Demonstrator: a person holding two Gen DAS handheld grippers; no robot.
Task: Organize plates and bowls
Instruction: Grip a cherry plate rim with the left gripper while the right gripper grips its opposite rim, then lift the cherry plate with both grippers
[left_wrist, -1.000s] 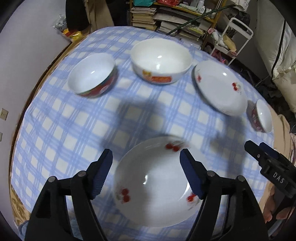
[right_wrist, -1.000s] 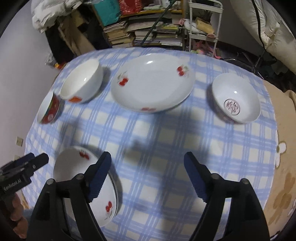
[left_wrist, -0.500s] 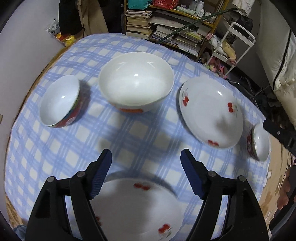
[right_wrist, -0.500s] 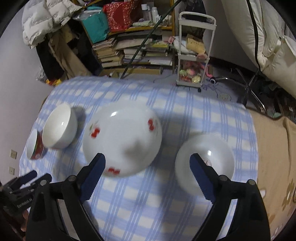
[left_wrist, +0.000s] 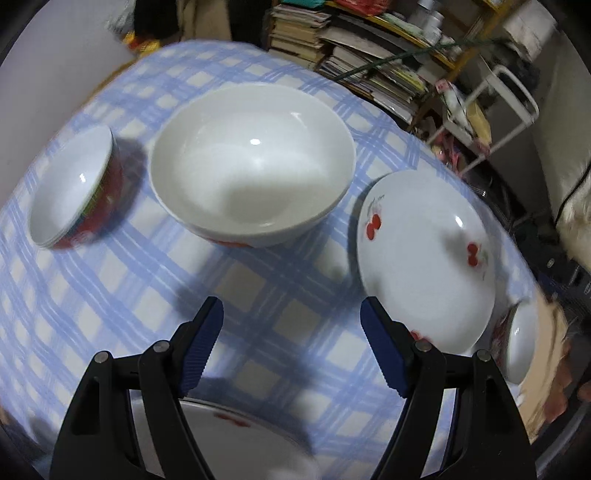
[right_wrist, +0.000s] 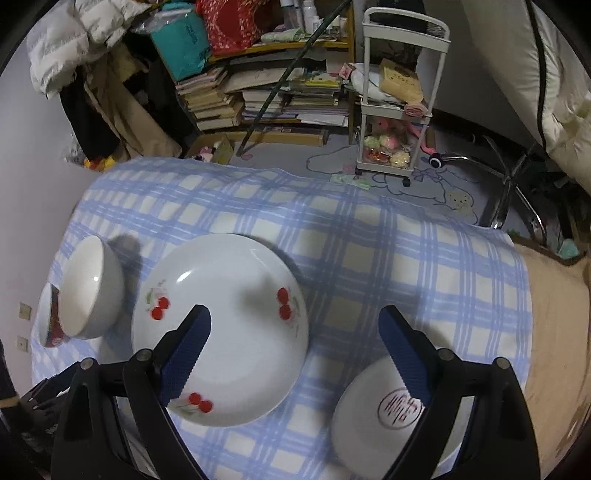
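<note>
Both tools gape wide, holding nothing: left tool (left_wrist: 291, 347), right tool (right_wrist: 295, 354). Nearest the left tool, a cherry plate (left_wrist: 236, 439) sits under its jaws; beyond, a big white bowl (left_wrist: 255, 170), a red bowl (left_wrist: 74, 192) and a second cherry plate (left_wrist: 424, 258) lie apart on the worktop (left_wrist: 258, 295). Right tool hangs over that plate (right_wrist: 221, 325), stamped bowl (right_wrist: 391, 410) beside. Risk: glazed rims look slick; a shallow pinch could slip, or a finger could clip a neighbouring bowl.

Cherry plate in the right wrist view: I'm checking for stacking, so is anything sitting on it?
No, the cherry plate lies bare on the checked tablecloth, with only the open right gripper above it.
</note>
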